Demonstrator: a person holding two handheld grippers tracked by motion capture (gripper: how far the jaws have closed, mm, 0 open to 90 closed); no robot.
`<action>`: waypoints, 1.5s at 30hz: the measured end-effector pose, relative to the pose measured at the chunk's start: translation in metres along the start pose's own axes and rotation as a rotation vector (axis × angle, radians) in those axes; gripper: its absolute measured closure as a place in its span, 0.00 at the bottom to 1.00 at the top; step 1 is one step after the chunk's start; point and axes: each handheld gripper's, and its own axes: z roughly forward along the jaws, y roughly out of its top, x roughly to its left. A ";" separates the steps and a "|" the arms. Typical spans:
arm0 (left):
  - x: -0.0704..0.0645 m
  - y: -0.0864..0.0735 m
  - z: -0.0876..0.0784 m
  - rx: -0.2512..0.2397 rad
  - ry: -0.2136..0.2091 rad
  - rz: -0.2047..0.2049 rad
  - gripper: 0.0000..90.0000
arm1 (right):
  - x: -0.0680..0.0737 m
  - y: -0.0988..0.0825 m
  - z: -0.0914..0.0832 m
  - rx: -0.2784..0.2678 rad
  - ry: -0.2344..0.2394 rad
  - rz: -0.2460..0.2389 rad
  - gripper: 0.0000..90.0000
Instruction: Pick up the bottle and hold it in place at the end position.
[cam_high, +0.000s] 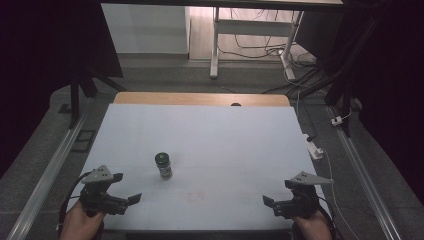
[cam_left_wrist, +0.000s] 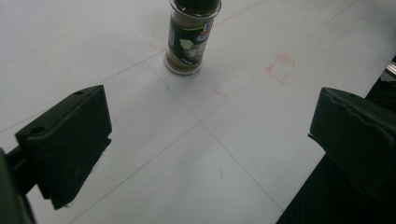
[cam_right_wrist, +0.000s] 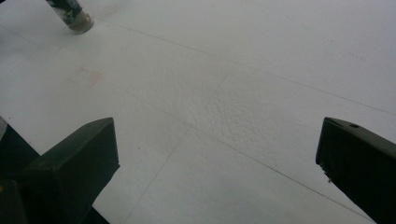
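Note:
A small spice jar (cam_high: 163, 166) with a dark lid and a green label stands upright on the white table (cam_high: 210, 140), left of the middle. My left gripper (cam_high: 131, 201) sits near the table's front left corner, open, with the jar (cam_left_wrist: 189, 37) ahead of its jaws and nothing between them. At the front right corner my right gripper (cam_high: 268, 204) is open too, jaws wide apart over bare table (cam_right_wrist: 261, 93). The jar's base (cam_right_wrist: 74, 17) shows at the top left of the right gripper view.
A faint red square mark (cam_left_wrist: 280, 67) lies on the table to the right of the jar. Beyond the far wooden edge (cam_high: 200, 98) are table legs (cam_high: 215, 45) and cables on the floor. A white power adapter (cam_high: 314, 150) lies off the right edge.

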 end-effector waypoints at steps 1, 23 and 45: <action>0.000 0.001 0.003 0.002 -0.001 0.002 0.00 | 0.000 0.000 0.000 0.000 0.000 0.000 0.00; 0.011 0.026 0.043 0.045 0.002 0.019 0.00 | 0.001 0.000 0.000 0.005 -0.004 -0.009 0.00; 0.025 0.045 0.089 0.079 -0.062 0.068 0.00 | 0.002 0.000 0.001 0.013 -0.005 -0.018 0.00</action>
